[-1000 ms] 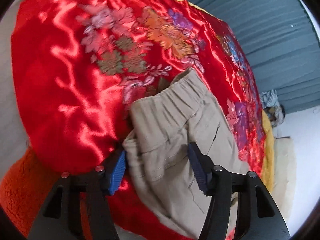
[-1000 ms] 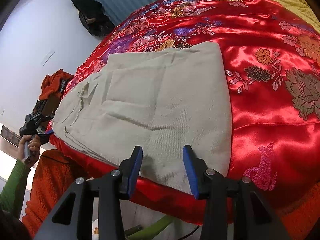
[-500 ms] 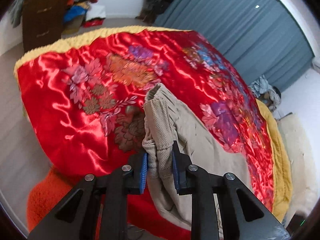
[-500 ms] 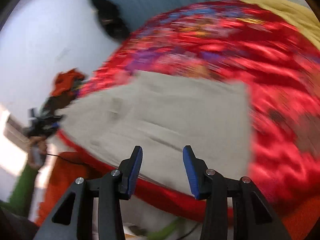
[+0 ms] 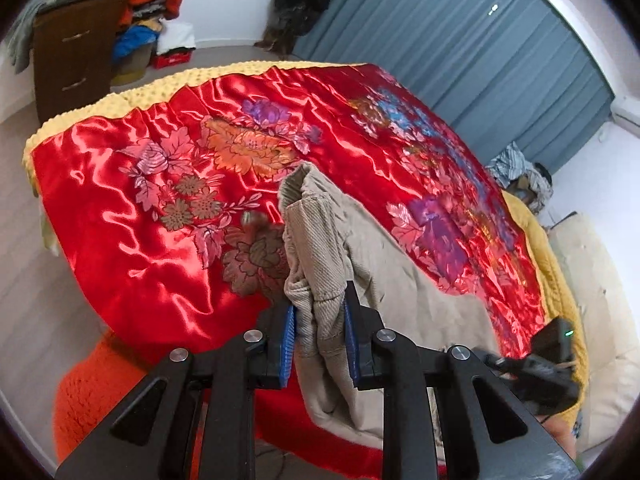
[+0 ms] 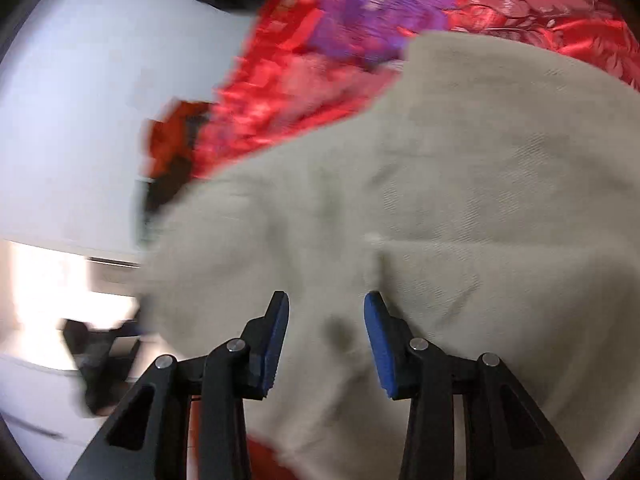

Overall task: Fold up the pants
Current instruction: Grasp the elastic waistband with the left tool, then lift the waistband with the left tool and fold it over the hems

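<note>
**Operator:** Left wrist view: report jaw condition and load.

**Technician:** The left gripper [image 5: 318,344] has its jaws pinched on a bunched corner of the pants [image 5: 320,248]. The waistband end, ribbed with elastic, stands raised above the red satin bedspread [image 5: 168,216]. The remainder of the garment trails down to the right, lying on the bedspread near the bed edge.

**Operator:** Right wrist view?

**Technician:** The right gripper [image 6: 325,340] has its jaws spread, with nothing between them. The beige cloth [image 6: 460,184] fills most of the frame directly ahead. The picture is motion-blurred, so contact between the pads and the fabric cannot be confirmed.

**Operator:** Which step is in hand?

**Technician:** Judged from the layout: acquisition for a fold. One corner is secured and raised; the second hold is not yet made. The garment appears already doubled leg on leg, though the layers cannot be counted.

**Operator:** Requirements for the next move?

**Technician:** 1. Bring the right jaws over a cloth edge and close on all layers at once. 2. Raise both holds level. 3. Carry the held end over the resting part and align the edges before release.

**Operator:** Cautions?

**Technician:** Satin is likely slippery; the resting portion may slide toward the bed edge if pulled. A partial pinch may drop the lower layers.
</note>
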The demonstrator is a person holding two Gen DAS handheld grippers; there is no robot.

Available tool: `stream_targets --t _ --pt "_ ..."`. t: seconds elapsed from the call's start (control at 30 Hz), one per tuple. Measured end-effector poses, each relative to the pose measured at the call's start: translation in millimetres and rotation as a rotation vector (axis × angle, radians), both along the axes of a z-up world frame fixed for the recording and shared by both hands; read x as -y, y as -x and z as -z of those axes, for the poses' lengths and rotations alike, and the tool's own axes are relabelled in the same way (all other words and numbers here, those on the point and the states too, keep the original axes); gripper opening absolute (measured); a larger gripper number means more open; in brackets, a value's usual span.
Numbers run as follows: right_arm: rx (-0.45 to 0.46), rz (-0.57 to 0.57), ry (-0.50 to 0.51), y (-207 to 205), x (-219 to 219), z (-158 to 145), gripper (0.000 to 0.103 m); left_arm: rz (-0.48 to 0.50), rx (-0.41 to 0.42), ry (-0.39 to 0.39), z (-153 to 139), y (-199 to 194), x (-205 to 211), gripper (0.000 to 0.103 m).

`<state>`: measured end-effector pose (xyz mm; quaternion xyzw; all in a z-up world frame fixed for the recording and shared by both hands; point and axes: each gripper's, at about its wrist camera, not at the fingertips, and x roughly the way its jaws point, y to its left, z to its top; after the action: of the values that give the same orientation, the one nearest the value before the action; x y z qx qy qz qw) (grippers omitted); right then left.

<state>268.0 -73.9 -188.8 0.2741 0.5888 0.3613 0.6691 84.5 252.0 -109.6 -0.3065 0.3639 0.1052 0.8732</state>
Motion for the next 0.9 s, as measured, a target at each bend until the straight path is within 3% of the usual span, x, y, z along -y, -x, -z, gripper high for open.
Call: stream_targets --t 0.13,0.27,0.33,0.43,0.53,0.63,0.7,0.9 --pt "0.082 0.028 0.067 -12.8 1.6 -12.8 0.041 0.002 0.013 0.002 -3.7 0.5 2.7 0.020" --pt "-0.047 0.024 0.151 -30.1 -11.2 34.4 0.040 0.026 0.026 -0.015 -11.4 1.7 8.3 0.020" --pt "-0.028 0.053 0.097 -24.6 -5.7 24.2 0.042 0.029 0.025 -0.031 -12.6 2.6 9.4 0.020" --pt "0.017 0.056 -0.014 1.9 6.8 -8.5 0.042 0.020 0.017 -0.019 -8.8 2.9 7.1 0.020" --pt "0.015 0.003 -0.046 43.0 11.0 -24.3 0.049 0.014 0.022 -0.015 -8.8 2.7 7.0 0.020" --pt "-0.026 -0.101 0.047 85.1 -6.8 4.9 0.056 0.014 0.026 -0.025 -11.0 2.3 8.6 0.020" --pt "0.034 -0.144 0.121 98.5 -15.4 15.7 0.054 0.017 0.024 -0.016 -12.3 3.1 8.6 0.020" --pt "0.193 -0.024 0.040 78.5 12.4 -45.0 0.053 0.066 0.041 -0.079 -29.1 5.6 24.9 0.020"
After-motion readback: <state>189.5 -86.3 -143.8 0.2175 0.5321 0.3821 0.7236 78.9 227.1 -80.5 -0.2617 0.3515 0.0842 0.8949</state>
